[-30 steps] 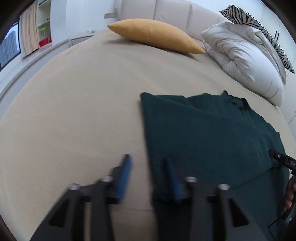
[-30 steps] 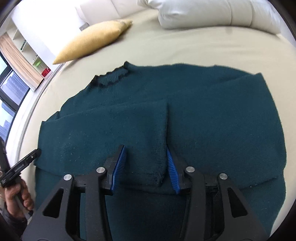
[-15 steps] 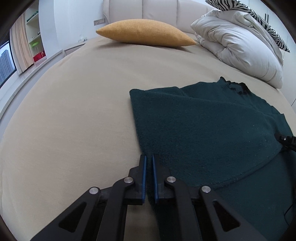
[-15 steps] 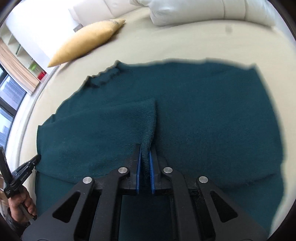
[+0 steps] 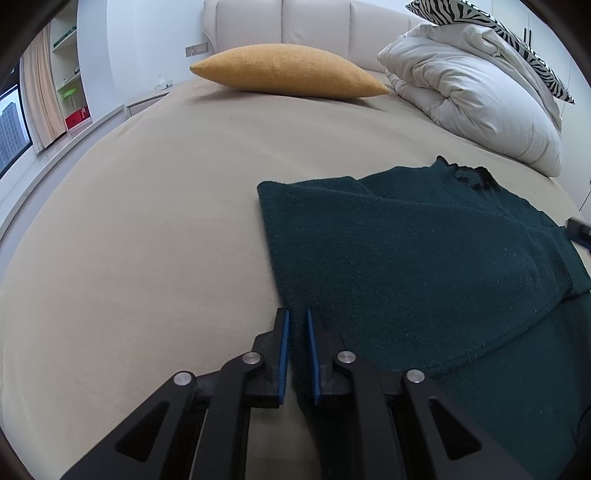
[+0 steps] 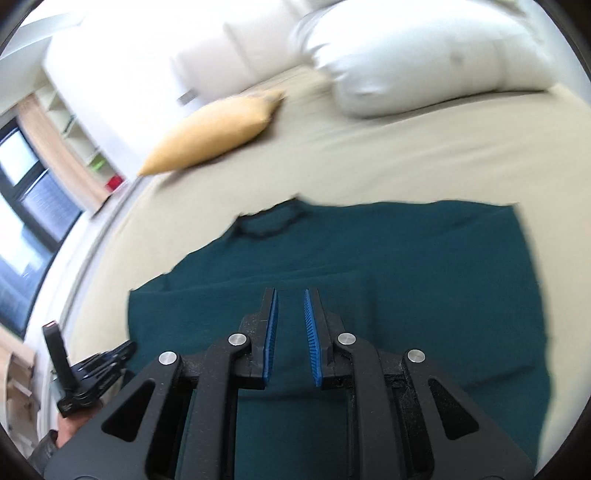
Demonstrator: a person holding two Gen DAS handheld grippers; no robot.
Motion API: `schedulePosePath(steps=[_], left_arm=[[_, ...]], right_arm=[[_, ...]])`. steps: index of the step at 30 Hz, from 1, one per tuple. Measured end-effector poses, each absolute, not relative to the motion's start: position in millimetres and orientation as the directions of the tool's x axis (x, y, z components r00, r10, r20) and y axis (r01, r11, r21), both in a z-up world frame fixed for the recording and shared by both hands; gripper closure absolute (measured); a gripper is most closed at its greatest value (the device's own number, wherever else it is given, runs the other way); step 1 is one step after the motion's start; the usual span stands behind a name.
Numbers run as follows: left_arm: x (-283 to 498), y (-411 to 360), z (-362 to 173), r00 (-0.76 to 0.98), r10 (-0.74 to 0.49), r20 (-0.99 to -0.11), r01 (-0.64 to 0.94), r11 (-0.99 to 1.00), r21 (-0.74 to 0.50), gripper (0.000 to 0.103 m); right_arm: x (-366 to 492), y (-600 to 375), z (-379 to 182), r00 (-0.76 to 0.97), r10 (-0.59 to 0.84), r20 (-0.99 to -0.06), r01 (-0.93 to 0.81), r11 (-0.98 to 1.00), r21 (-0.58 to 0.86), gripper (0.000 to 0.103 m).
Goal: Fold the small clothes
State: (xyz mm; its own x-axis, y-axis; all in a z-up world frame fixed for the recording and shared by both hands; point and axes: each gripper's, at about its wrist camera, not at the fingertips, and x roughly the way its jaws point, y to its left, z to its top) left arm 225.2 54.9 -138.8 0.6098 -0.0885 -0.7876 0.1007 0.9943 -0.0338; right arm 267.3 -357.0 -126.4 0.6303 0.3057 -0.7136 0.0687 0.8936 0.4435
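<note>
A dark green knitted sweater (image 5: 424,258) lies flat on the beige bed, a sleeve folded across its body. My left gripper (image 5: 296,332) sits at the sweater's left edge near the hem, jaws nearly closed with sweater fabric pinched between the blue pads. In the right wrist view the sweater (image 6: 406,266) spreads below my right gripper (image 6: 290,314), which hovers over its middle with jaws slightly apart and nothing between them. The left gripper also shows in the right wrist view (image 6: 92,373) at the lower left.
A mustard yellow pillow (image 5: 288,72) lies at the head of the bed. A white duvet (image 5: 476,99) with a zebra-print cushion (image 5: 491,26) is piled at the back right. The beige bed sheet (image 5: 147,221) stretches to the left. Shelves and a window stand at the far left.
My right gripper let go of the folded sleeve edge, opened slightly and rose. My left gripper stays closed on the sweater's left edge and has lifted a little.
</note>
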Motion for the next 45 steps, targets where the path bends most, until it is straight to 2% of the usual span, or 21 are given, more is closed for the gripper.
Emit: schedulePosePath(steps=[3, 5, 7, 8, 9, 10, 12, 14, 16, 18, 21, 27, 32, 37, 45], left_arm=[[225.7, 57.8, -139.8, 0.612, -0.106, -0.783, 0.103, 0.993, -0.054, 0.090], [226.1, 60.8, -139.6, 0.611, -0.127, -0.782, 0.106, 0.991, -0.078, 0.090], [225.5, 67.6, -137.2, 0.606, -0.159, -0.779, 0.103, 0.987, -0.121, 0.086], [224.1, 70.6, -134.8, 0.603, -0.172, -0.779, 0.097, 0.985, -0.142, 0.083], [220.2, 74.5, -131.2, 0.598, -0.182, -0.781, 0.084, 0.983, -0.165, 0.074], [213.9, 79.1, -126.6, 0.595, -0.194, -0.780, 0.069, 0.979, -0.191, 0.061], [190.2, 85.9, -113.1, 0.609, -0.231, -0.758, 0.073, 0.969, -0.236, 0.052], [163.7, 88.8, -103.7, 0.612, -0.264, -0.745, 0.096, 0.960, -0.261, 0.046], [136.6, 92.3, -98.4, 0.598, -0.306, -0.740, 0.112, 0.947, -0.301, 0.041], [106.3, 96.9, -96.8, 0.575, -0.344, -0.742, 0.113, 0.932, -0.345, 0.041], [62.6, 104.1, -102.9, 0.530, -0.401, -0.747, 0.092, 0.903, -0.420, 0.039], [-4.3, 108.4, -119.0, 0.455, -0.487, -0.745, 0.049, 0.850, -0.525, 0.037], [-30.7, 91.3, -123.1, 0.392, -0.525, -0.756, 0.091, 0.839, -0.536, 0.035], [-43.2, 101.6, -125.4, 0.388, -0.539, -0.748, 0.061, 0.825, -0.562, 0.035], [-60.9, 119.4, -140.7, 0.361, -0.560, -0.746, 0.012, 0.802, -0.597, 0.035]], right_arm=[[286.2, -364.7, -182.1, 0.524, 0.339, -0.782, 0.149, 0.867, 0.475, 0.086], [271.7, -390.2, -202.2, 0.617, 0.433, -0.657, 0.147, 0.757, 0.637, 0.103], [254.6, -413.6, -203.8, 0.638, 0.452, -0.623, 0.198, 0.686, 0.700, 0.103], [244.9, -419.0, -197.9, 0.646, 0.416, -0.641, 0.220, 0.702, 0.677, 0.103], [234.9, -423.5, -190.3, 0.645, 0.361, -0.673, 0.248, 0.734, 0.632, 0.096], [222.1, -429.2, -181.3, 0.639, 0.289, -0.713, 0.289, 0.769, 0.570, 0.096], [195.3, -442.5, -166.0, 0.652, 0.255, -0.714, 0.304, 0.775, 0.554, 0.092], [163.1, -451.2, -149.1, 0.663, 0.226, -0.713, 0.304, 0.790, 0.533, 0.077], [131.1, -455.8, -138.3, 0.668, 0.221, -0.710, 0.281, 0.809, 0.516, 0.049], [99.0, -457.9, -128.4, 0.659, 0.254, -0.708, 0.229, 0.829, 0.510, 0.043], [57.0, -456.9, -118.3, 0.611, 0.312, -0.727, 0.145, 0.859, 0.491, 0.043], [-24.2, -478.5, -126.4, 0.517, 0.335, -0.788, 0.200, 0.848, 0.491, 0.043], [-82.8, -500.2, -131.2, 0.514, 0.360, -0.778, 0.227, 0.818, 0.528, 0.043], [-128.0, -528.4, -134.5, 0.540, 0.362, -0.760, 0.275, 0.777, 0.566, 0.043], [-137.4, -530.2, -145.6, 0.547, 0.363, -0.754, 0.289, 0.764, 0.577, 0.043]])
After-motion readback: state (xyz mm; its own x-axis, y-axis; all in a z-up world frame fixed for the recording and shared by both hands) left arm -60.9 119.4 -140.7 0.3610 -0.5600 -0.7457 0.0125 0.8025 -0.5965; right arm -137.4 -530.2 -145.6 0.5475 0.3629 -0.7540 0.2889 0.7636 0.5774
